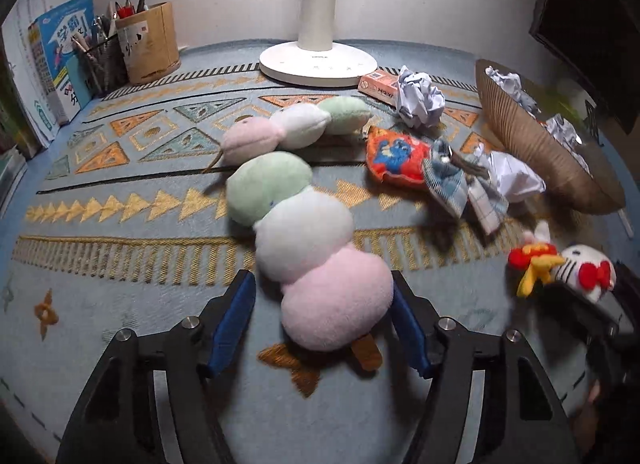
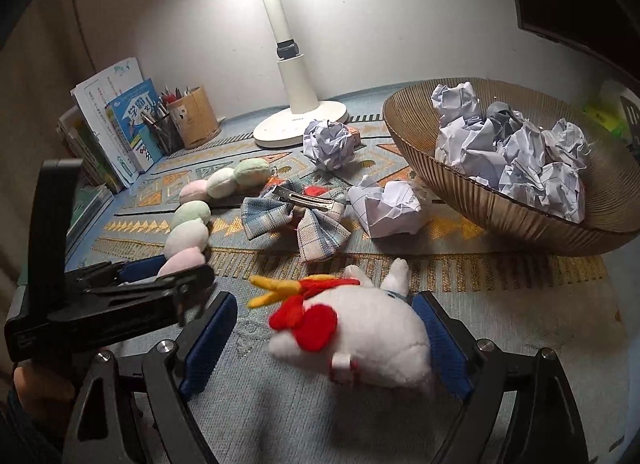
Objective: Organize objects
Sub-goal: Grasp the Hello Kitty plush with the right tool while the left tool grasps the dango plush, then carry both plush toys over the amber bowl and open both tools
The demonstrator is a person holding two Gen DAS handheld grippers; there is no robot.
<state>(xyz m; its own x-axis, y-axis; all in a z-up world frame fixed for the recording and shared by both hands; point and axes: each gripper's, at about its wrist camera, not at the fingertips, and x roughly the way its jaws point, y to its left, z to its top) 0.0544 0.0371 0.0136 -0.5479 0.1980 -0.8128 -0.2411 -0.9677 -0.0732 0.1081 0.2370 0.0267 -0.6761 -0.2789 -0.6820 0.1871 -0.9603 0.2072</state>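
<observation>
At far left, books [image 1: 52, 63] and a pen cup [image 1: 150, 43] are standing against the wall on the patterned mat [image 1: 120, 248]. The left gripper [image 1: 324, 320] is reaching over the mat with its blue pads [image 1: 234, 320] spread wide, straddling the pink end of the near dango plush [image 1: 304, 240] without pinching it; the right pad may be touching the fabric. This plush is lying with its long axis running away from the gripper, green end pointing toward the far left, its stick partly hidden underneath. A second dango plush [image 1: 298, 125] is lying crosswise beyond it. Farther right, an orange pouch [image 1: 396, 157], a plaid bow clip [image 2: 294, 219] and crumpled paper [image 2: 386, 207] are sitting near the ribbed bowl [image 2: 520, 219] holding more paper balls. The right gripper [image 2: 324, 338] is also standing open around the white cat plush [image 2: 372, 340], which is lying lengthwise across the gap, red bow facing left, its face turned away and out of sight.
</observation>
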